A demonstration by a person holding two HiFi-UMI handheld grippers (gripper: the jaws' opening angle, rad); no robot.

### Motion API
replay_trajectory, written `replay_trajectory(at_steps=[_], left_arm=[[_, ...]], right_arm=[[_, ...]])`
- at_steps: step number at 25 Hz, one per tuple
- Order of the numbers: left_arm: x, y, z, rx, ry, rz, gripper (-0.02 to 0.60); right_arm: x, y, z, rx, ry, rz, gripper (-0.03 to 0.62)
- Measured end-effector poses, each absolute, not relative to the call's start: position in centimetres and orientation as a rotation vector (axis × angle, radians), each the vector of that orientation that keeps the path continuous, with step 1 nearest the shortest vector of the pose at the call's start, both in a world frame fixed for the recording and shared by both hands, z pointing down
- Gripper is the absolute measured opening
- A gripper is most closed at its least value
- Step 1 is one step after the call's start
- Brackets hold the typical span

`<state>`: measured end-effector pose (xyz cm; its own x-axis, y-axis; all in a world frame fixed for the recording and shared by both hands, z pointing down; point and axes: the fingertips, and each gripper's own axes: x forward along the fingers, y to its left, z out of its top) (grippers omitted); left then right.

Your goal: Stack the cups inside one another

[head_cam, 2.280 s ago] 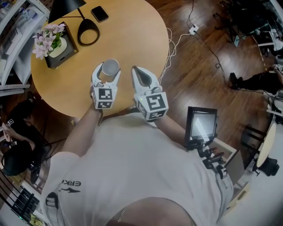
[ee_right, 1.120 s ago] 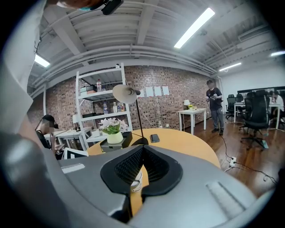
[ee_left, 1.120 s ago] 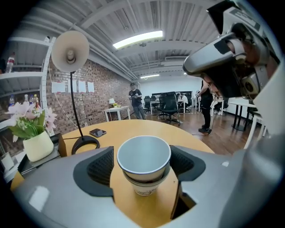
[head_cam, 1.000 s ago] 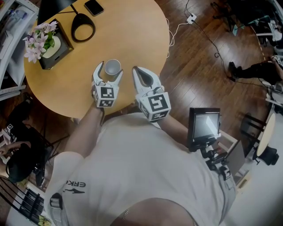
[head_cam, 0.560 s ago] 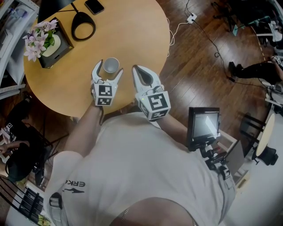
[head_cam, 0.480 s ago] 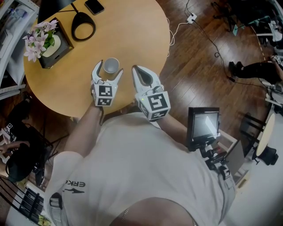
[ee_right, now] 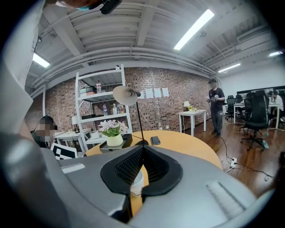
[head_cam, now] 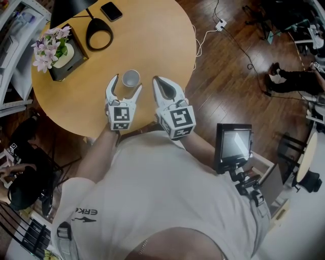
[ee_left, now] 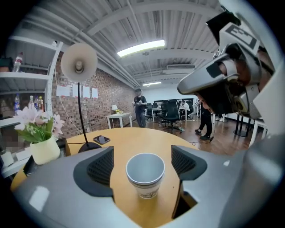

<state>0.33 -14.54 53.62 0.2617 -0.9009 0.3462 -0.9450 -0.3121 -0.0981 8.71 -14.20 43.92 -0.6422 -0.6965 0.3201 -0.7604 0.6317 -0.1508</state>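
Observation:
A white paper cup (head_cam: 131,77) stands upright on the round wooden table (head_cam: 152,35). In the left gripper view the cup (ee_left: 144,178) shows a second rim just under its top one, like cups nested together. My left gripper (head_cam: 124,86) is open, its fingertips either side of the cup's near side without touching it; the cup stands free between the jaws (ee_left: 143,162). My right gripper (head_cam: 159,82) is shut and empty, just right of the cup. A sliver of the cup (ee_right: 137,182) shows below its closed jaws (ee_right: 141,150).
A flower pot in a dark box (head_cam: 58,51), a black lamp base (head_cam: 99,34) and a phone (head_cam: 111,11) sit at the table's far left. The table edge curves close on the right, with cables (head_cam: 223,35) on the wood floor. A monitor (head_cam: 232,143) stands at my right.
My left gripper has drawn back a little toward me, so the cup now sits nearer its fingertips than deep between the jaws. The right gripper has stayed shut in place.

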Motion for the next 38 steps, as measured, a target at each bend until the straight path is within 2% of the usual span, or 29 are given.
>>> replay_trajectory(at_steps=[5, 10, 13, 19, 32, 38], left_arm=[[-1.6, -13.9, 48.6, 2.395, -1.856, 0.353, 0.379], [-2.9, -12.8, 44.4, 2.435, -1.91, 0.216, 0.244], [-3.4, -12.0, 43.0, 2.45, -1.913, 0.143, 0.11], [-3.4, -10.3, 42.9, 2.489, -1.846, 0.079, 0.011], [-3.0, -6.1, 42.8, 2.485, -1.816, 0.081, 0.002], [-0.8, -2.3, 42.1, 2.463, -1.867, 0.115, 0.002]], right_arm=[[7.8, -13.7, 42.6, 1.207, -2.644, 0.369, 0.014], [6.7, -12.7, 41.1, 1.235, -2.661, 0.328, 0.014], [6.1, -12.0, 40.6, 1.258, -2.659, 0.303, 0.014], [5.9, -10.3, 40.7, 1.325, -2.614, 0.286, 0.014], [5.6, -6.4, 40.3, 1.299, -2.645, 0.269, 0.014], [8.2, -2.9, 39.5, 1.28, -2.699, 0.264, 0.014]])
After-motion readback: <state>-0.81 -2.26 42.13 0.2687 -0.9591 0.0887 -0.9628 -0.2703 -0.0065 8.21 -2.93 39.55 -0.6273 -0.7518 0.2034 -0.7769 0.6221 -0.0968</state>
